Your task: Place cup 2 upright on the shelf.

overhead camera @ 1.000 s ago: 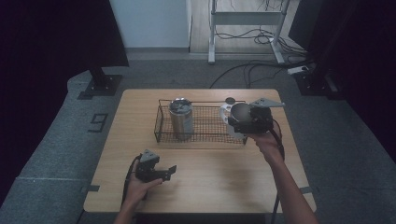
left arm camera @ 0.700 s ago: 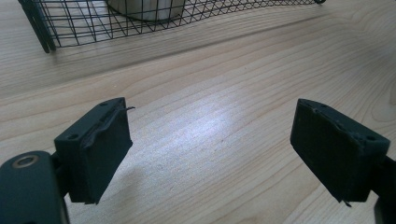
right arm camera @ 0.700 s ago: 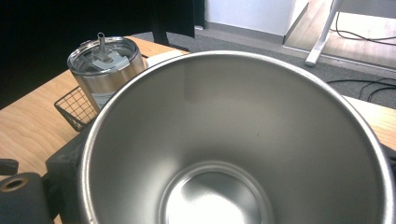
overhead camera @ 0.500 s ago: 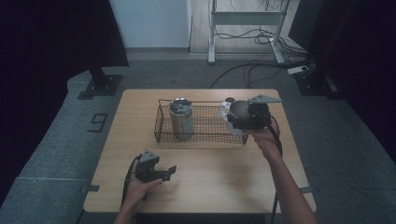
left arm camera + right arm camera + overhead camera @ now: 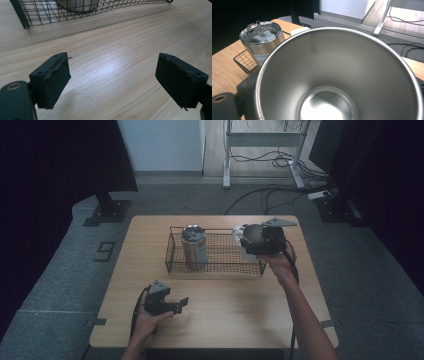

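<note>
Holds the steel cup (image 5: 337, 75) clamped in right gripper (image 5: 248, 243) fingers at the wire basket's (image 5: 220, 271) 3 o'clock end, likely placing it; calls for lowering upright, with left gripper (image 5: 180, 304) fingers wide, empty.

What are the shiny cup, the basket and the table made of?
The cup looks like steel with a brushed, shiny inside: it mirrors the light softly. The basket seems to be thin metal wire, dark coated, crossed into a grid. The table looks like pale wood, perhaps only a wood-look top layer: you can see grain lines and a slight sheen.
</note>
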